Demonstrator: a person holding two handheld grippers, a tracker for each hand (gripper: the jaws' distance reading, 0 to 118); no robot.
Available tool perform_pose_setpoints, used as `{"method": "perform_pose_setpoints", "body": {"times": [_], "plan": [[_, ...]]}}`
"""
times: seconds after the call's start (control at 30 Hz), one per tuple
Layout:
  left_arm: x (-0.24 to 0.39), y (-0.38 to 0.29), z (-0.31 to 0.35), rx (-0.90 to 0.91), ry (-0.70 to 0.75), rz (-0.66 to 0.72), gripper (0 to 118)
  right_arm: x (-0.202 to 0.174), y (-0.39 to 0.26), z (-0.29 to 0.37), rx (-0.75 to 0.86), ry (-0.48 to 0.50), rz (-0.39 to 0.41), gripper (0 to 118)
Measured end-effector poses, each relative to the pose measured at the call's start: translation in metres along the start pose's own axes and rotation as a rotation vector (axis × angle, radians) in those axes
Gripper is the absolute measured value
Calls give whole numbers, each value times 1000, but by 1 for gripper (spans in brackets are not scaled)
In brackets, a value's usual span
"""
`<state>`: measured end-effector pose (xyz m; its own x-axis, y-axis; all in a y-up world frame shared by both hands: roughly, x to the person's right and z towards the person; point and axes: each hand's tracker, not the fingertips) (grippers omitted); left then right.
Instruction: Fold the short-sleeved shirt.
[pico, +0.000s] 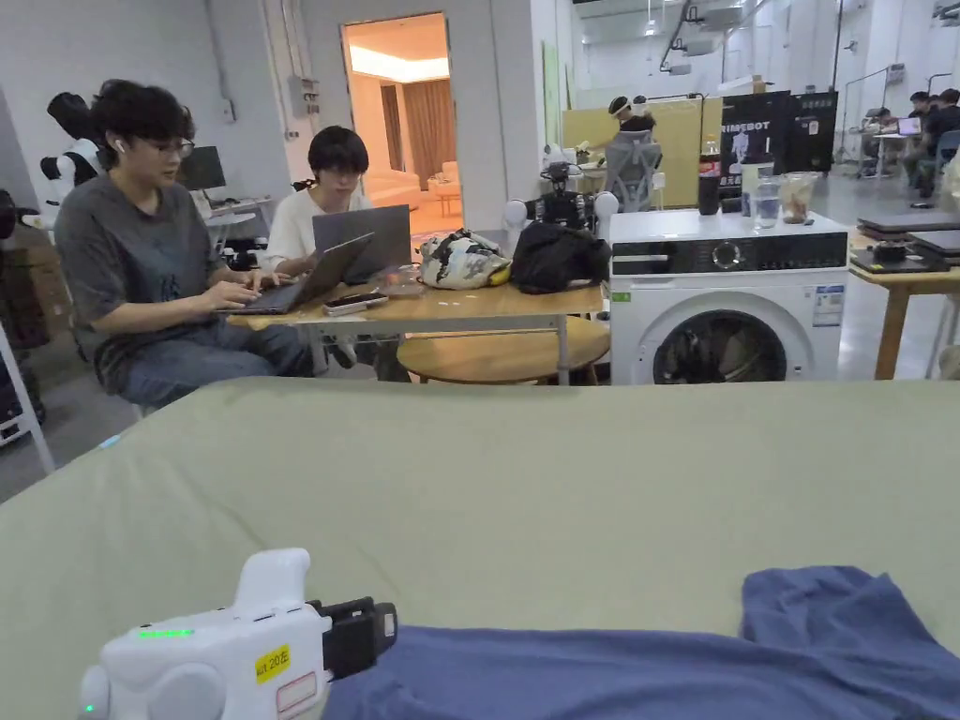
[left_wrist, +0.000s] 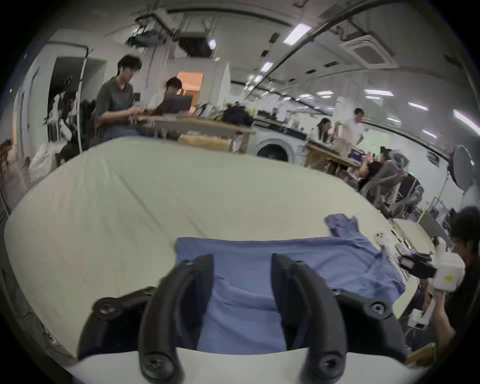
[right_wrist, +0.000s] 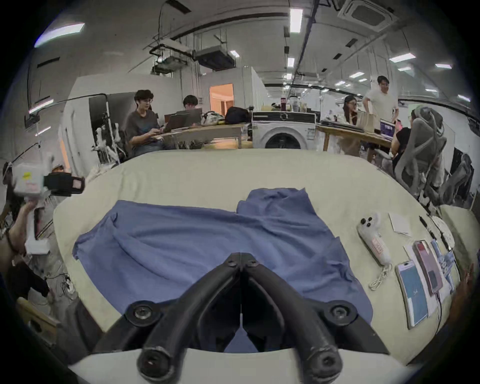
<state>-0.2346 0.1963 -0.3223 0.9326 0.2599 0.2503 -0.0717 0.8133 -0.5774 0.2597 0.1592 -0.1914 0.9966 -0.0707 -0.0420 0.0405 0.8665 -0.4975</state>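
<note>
Pale green bedding (pico: 487, 487) carries the limp, light blue shirt (right_wrist: 207, 249) along its near edge; left gripper (left_wrist: 241, 262) gapes, right gripper (right_wrist: 241, 256) is closed empty, so pinch the hem corners.

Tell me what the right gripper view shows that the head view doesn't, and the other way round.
Right gripper view: the right hand-held gripper with its jaws together, above the blue shirt; a white handset and phones lie beside the shirt.

Head view: drinks on the washing machine stand out clearly.

Both: the shirt, the pale green cover, the left hand-held gripper and two people at laptops.
</note>
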Motion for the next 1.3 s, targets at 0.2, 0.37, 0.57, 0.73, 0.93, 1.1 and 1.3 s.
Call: {"method": "perform_pose_setpoints", "body": {"times": [0.2,0.37,0.57,0.73,0.93,1.1,1.3], "plan": [[-50,26,-101,-219,61,110,49,22,-10,1,-48,18,-75,0],[-68,26,-170,-321,134,133,48,38,-16,2,-108,-28,-78,0],[-51,20,-190,-369,146,31,0,64,-4,-10,-143,-61,-81,0],[-41,18,-204,-423,213,-52,0,88,60,-61,-165,-63,-80,11],[-43,19,-195,-431,199,17,0,136,113,-170,-401,-104,-107,56],[-38,15,-191,-421,203,17,0,148,89,-231,-663,-197,-83,0],[-35,19,-181,-414,199,41,0,139,84,-211,-555,-196,-61,0]]}}
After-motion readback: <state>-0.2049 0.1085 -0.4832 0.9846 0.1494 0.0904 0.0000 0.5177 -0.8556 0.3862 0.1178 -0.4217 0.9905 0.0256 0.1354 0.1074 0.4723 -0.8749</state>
